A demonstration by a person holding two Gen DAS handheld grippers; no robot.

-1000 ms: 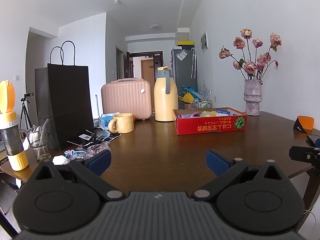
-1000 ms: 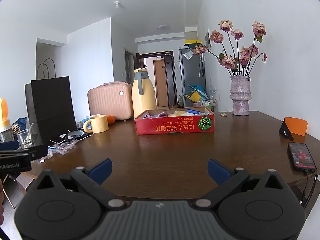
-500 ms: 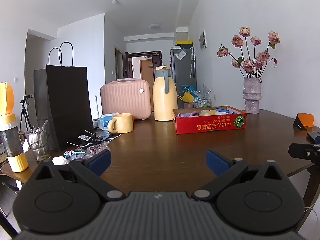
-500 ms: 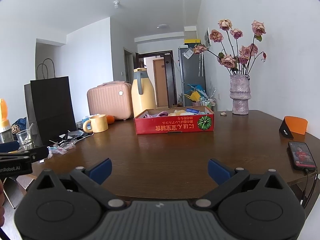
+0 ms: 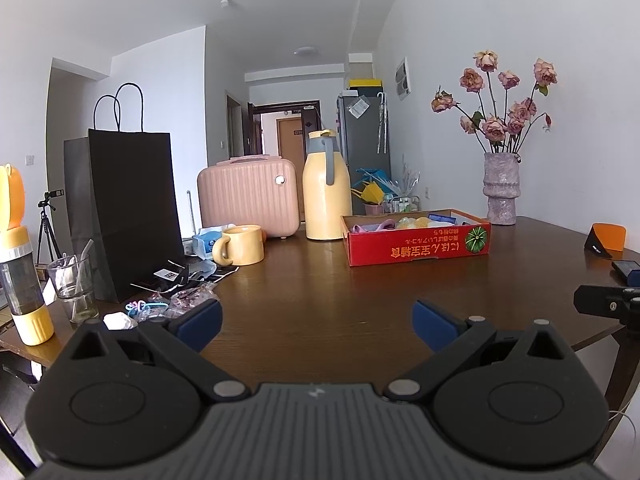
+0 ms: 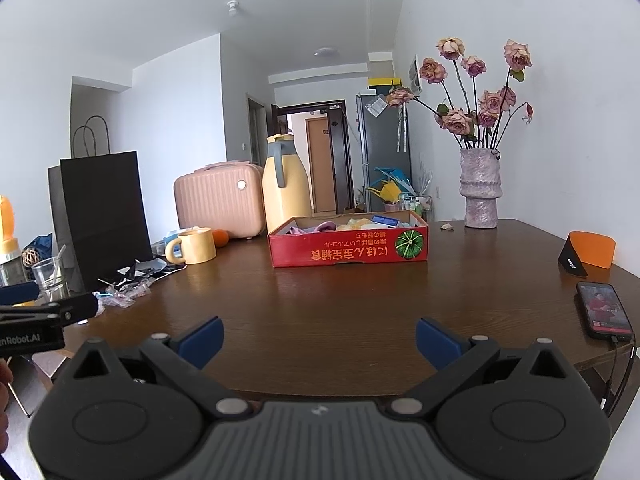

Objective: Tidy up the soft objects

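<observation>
1. Left gripper (image 5: pixel 316 320): blue pads wide apart, nothing btwn them, held over the near edge of the dark wood table (image 5: pixel 320 280). Same spread as 1 s ago.
2. Right gripper (image 6: pixel 318 338): pads also wide, empty, over the near table edge. No change vs earlier frames.
3. Each gripper shows at the edge of the other's view, well apart.
4. Red box (image 5: pixel 416 236) sits mid-table toward the far side, well beyond both grippers, w/ soft objects (image 6: pixel 326 226) inside – pink, yellow, blue bits; can't tell each one. Box hasn't shifted.
5. Left view rides slightly lower than 1 s ago.
6. Phone (image 6: pixel 604 310) lies at the right table edge, screen lit.
</observation>
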